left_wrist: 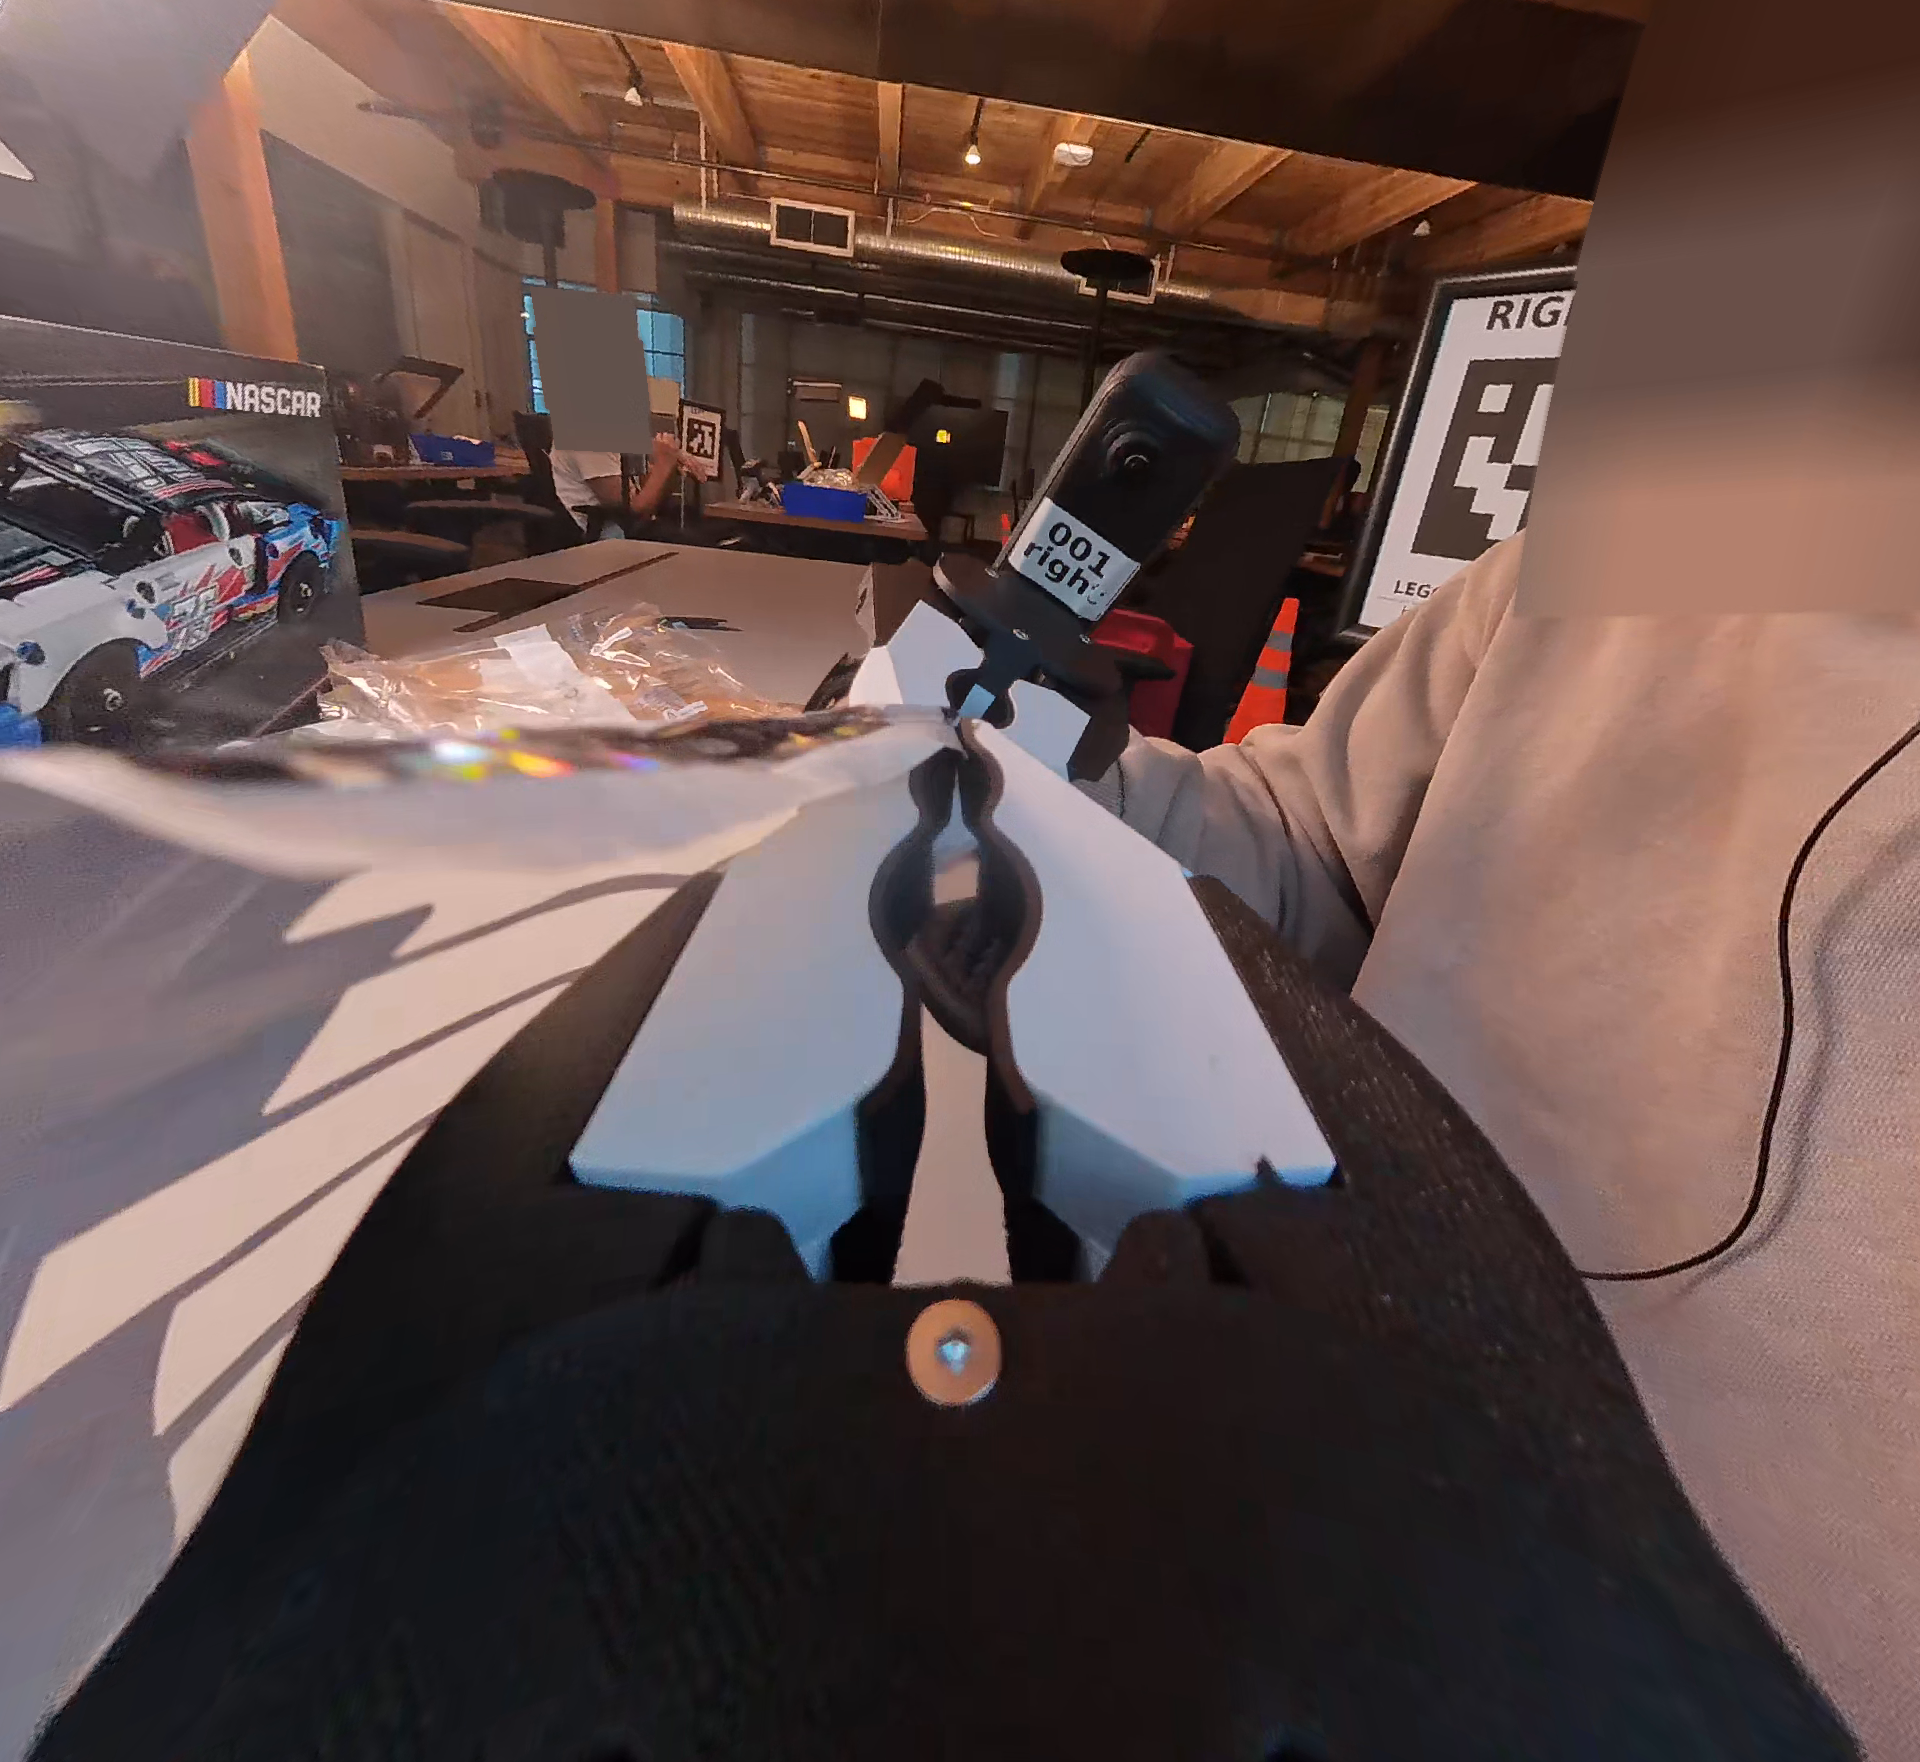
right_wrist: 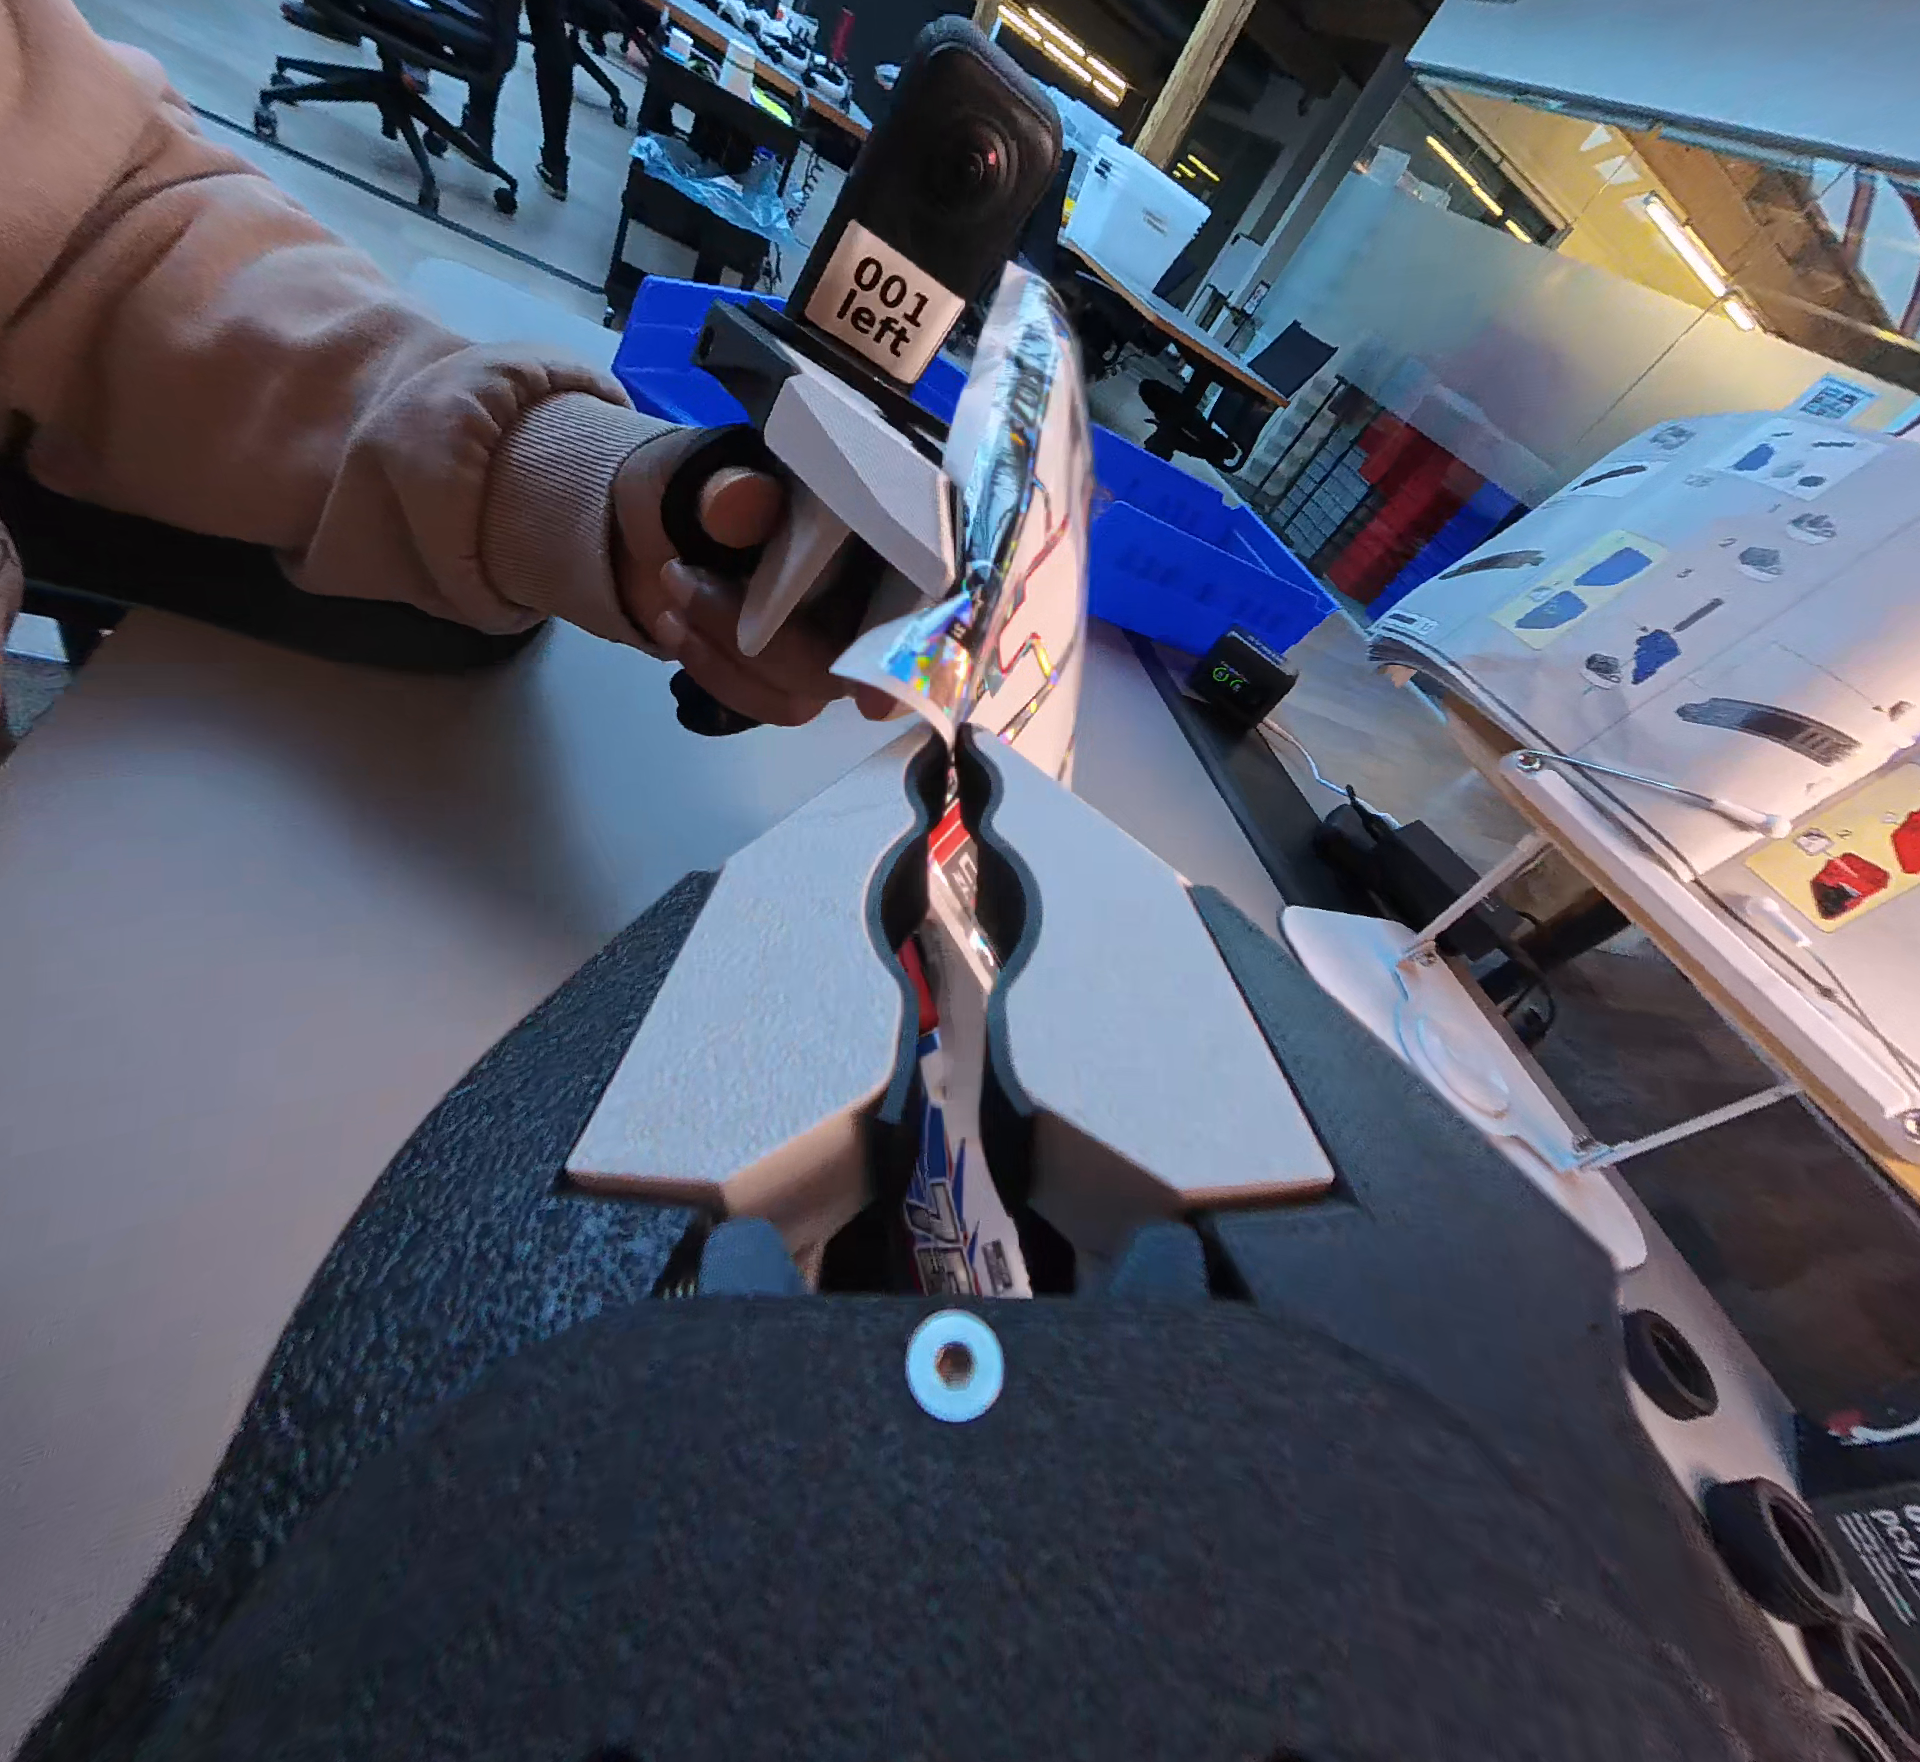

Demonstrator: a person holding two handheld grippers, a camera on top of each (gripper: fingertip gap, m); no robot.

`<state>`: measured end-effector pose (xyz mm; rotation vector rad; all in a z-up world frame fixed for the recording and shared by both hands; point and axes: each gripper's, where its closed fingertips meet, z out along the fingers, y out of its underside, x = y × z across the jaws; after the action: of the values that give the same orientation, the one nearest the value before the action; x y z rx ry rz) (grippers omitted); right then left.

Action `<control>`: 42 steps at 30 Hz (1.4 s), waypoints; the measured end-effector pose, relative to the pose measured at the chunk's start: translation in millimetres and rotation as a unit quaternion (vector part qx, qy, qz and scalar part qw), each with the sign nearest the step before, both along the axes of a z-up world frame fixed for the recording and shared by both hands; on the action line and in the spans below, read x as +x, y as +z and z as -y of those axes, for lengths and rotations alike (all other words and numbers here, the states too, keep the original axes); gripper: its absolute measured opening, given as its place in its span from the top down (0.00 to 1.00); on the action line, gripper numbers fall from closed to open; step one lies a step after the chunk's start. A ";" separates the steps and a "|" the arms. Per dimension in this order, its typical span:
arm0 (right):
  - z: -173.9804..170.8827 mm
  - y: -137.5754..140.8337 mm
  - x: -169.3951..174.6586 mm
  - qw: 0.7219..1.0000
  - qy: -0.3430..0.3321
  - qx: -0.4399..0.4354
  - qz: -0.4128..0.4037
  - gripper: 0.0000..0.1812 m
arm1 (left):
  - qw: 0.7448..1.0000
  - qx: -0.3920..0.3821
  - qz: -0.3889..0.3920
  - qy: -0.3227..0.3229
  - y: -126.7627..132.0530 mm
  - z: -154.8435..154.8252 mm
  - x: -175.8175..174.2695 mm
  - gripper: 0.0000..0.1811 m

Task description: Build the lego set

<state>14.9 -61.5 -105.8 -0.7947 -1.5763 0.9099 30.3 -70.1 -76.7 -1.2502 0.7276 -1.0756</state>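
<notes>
A sticker sheet (left_wrist: pixel 468 787) with holographic and printed decals is held in the air between both grippers. In the left wrist view my left gripper (left_wrist: pixel 961 738) is shut on the sheet's corner, and the sheet spreads out to the left. My right gripper (left_wrist: pixel 982 696) meets the same corner from the far side. In the right wrist view my right gripper (right_wrist: pixel 956 744) is shut on the sticker sheet (right_wrist: pixel 1023 507), which runs down between its fingers. My left gripper (right_wrist: pixel 940 569) clamps the sheet a little farther up, held by a hand in a tan sleeve.
The set's box with a race car picture (left_wrist: pixel 156 549) stands at the left, with clear plastic bags (left_wrist: pixel 540 663) and a cardboard box (left_wrist: pixel 644 590) behind the sheet. Blue bins (right_wrist: pixel 1195 528), an open instruction booklet on a stand (right_wrist: pixel 1714 569) and black tyres (right_wrist: pixel 1766 1556) lie to the right on the table (right_wrist: pixel 312 881). Both grippers' tips are close together, under 4 cm apart.
</notes>
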 end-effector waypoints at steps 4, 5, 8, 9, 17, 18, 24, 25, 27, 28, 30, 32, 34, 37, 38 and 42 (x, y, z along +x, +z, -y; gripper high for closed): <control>-11.1 7.3 1.1 0.999 -0.029 0.023 -0.030 1.00 | 1.000 -0.011 0.024 -0.009 3.5 0.5 -1.7 1.00; -12.0 8.1 1.1 0.999 -0.032 0.027 -0.034 1.00 | 0.999 -0.013 0.030 -0.013 4.5 1.0 -1.4 1.00; -12.3 9.7 -0.2 0.997 -0.043 0.038 -0.044 1.00 | 0.999 -0.011 0.042 -0.014 6.8 1.5 -1.6 1.00; -11.2 9.5 -0.8 0.998 -0.042 0.036 -0.043 1.00 | 0.999 -0.007 0.043 -0.012 7.3 1.7 -2.0 1.00; 20.4 4.0 -5.3 0.999 0.016 0.022 -0.046 1.00 | 0.998 0.060 -0.004 0.032 6.3 3.1 -1.1 1.00; 22.5 5.3 -5.1 0.998 0.019 0.022 -0.049 1.00 | 0.998 0.058 0.000 0.027 7.2 4.6 -0.8 1.00; 6.7 5.5 -2.1 0.997 -0.015 0.052 -0.050 1.00 | 0.999 0.031 0.027 0.013 10.5 4.4 -2.2 1.00; 4.5 5.5 -1.6 0.997 -0.020 0.059 -0.051 1.00 | 0.999 0.026 0.032 0.009 10.3 4.4 -1.8 1.00; -0.1 6.6 -0.2 0.996 -0.029 0.063 -0.054 1.00 | 0.999 0.021 0.037 0.003 9.9 4.9 -1.0 1.00; -0.5 7.4 0.5 0.997 -0.028 0.056 -0.055 1.00 | 0.999 0.022 0.038 0.002 10.3 5.4 -0.7 1.00; -0.6 8.6 1.1 0.997 -0.028 0.052 -0.057 1.00 | 0.999 0.024 0.039 0.003 11.2 5.7 -0.6 1.00; 3.4 8.4 -0.1 0.997 -0.024 0.050 -0.056 1.00 | 0.999 0.026 0.043 0.007 12.5 5.5 -1.2 1.00; 10.9 6.2 -1.5 0.998 -0.010 0.045 -0.050 1.00 | 0.999 0.032 0.036 0.014 11.3 4.7 -1.0 1.00; 15.6 5.2 -1.4 0.998 -0.006 0.050 -0.049 1.00 | 0.998 0.042 0.022 0.028 10.3 3.0 -0.6 1.00; 16.9 3.2 -0.3 0.999 0.004 0.039 -0.037 0.93 | 0.998 0.043 0.020 0.033 10.9 2.0 -1.8 1.00; 13.5 10.5 12.8 0.996 0.055 -0.076 0.003 0.73 | 0.997 0.050 -0.009 0.061 6.9 -4.2 -7.8 1.00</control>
<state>27.7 -75.1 -95.3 -0.8236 -1.5832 1.1175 22.5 -65.9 -69.8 -1.2035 0.7013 -0.9179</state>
